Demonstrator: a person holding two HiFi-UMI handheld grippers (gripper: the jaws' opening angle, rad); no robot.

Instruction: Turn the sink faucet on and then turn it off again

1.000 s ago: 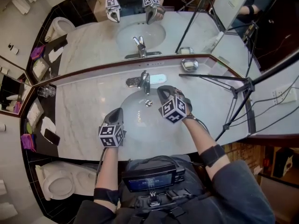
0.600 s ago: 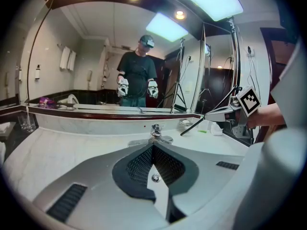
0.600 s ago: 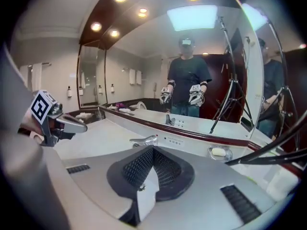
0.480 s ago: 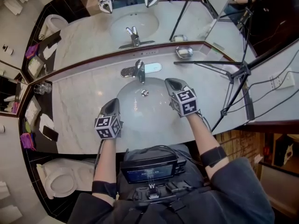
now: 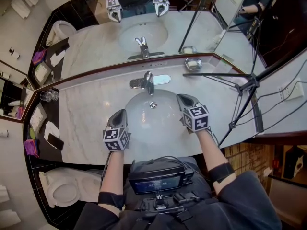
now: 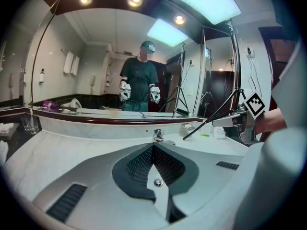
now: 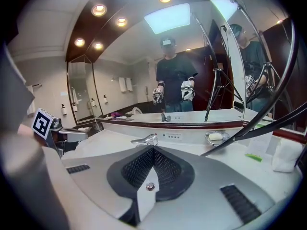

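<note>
Head view: the faucet [image 5: 147, 82] stands behind the sink [image 5: 139, 121] on the marble table [image 5: 81, 109]. The left claw [image 5: 121, 113] and right claw [image 5: 182, 97] hover over the basin's edges, clear of the faucet.

Left gripper view: jaws together, empty.

Right gripper view: likewise. The chrome lever looks rigid and slick, so it is probably better nudged at its free end than pinched.

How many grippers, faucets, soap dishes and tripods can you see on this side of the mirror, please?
Grippers: 2 (left gripper, right gripper)
Faucet: 1
Soap dish: 1
Tripod: 1
Total: 5
</note>
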